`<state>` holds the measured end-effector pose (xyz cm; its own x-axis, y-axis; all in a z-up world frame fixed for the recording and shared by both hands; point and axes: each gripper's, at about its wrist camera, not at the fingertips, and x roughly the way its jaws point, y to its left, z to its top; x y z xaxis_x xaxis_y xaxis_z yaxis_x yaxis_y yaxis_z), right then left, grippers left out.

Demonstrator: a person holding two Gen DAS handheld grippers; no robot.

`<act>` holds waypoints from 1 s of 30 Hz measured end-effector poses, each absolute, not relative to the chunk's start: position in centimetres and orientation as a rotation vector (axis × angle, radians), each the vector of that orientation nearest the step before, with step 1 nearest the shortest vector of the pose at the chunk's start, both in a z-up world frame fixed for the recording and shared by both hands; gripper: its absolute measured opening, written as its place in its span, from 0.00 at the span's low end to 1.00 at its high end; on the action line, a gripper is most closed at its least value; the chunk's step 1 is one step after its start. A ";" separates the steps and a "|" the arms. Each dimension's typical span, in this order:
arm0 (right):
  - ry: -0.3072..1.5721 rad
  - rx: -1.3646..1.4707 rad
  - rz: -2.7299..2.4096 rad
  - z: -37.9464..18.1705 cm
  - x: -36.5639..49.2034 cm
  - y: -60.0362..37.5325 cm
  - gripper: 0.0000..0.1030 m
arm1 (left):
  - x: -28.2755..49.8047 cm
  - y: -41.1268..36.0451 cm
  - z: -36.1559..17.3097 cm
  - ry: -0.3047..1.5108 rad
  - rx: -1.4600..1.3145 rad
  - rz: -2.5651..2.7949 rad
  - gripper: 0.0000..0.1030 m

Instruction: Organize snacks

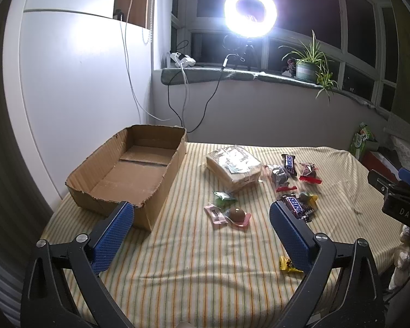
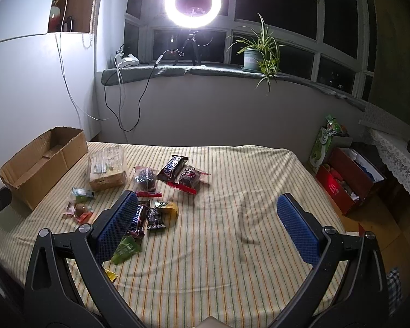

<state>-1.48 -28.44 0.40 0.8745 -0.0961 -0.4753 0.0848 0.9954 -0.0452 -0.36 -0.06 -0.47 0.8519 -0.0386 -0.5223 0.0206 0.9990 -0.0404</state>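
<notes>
An open cardboard box (image 1: 128, 175) (image 2: 41, 164) sits empty at the table's left. Snacks lie scattered on the striped cloth: a clear cracker pack (image 1: 233, 168) (image 2: 106, 166), two Snickers bars (image 1: 289, 164) (image 1: 298, 207), a chocolate ball in pink wrap (image 1: 236, 216) (image 2: 80, 210), a pink candy (image 1: 215, 214), a green candy (image 1: 223, 198) and a yellow candy (image 1: 288, 265). My left gripper (image 1: 202, 210) hovers open above the cloth, in front of the box and snacks. My right gripper (image 2: 207, 202) is open too, its left finger over a Snickers bar (image 2: 136, 218).
A ring light (image 1: 250, 12) on a tripod and a potted plant (image 1: 307, 67) stand on the windowsill behind. Cables hang down the wall. A red box (image 2: 350, 183) and a green bag (image 2: 324, 142) sit on the floor right of the table. The cloth's right half (image 2: 259, 191) is bare.
</notes>
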 end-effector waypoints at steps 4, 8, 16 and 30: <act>0.505 -0.024 -0.088 0.2 -1.4 -28.3 1.00 | -0.3 -0.1 -0.6 0.557 -0.034 -0.035 0.96; 0.514 -0.028 -0.065 -0.2 -1.3 -28.2 1.00 | -0.2 -0.2 -1.2 0.576 -0.031 -0.047 0.93; 0.603 0.014 0.063 -2.5 -0.5 -28.8 0.84 | -0.2 -0.6 -3.6 0.664 -0.042 -0.109 0.83; 0.842 0.090 0.366 -7.9 2.9 -26.0 0.69 | -0.7 -5.0 -7.5 0.808 -0.030 -0.361 0.79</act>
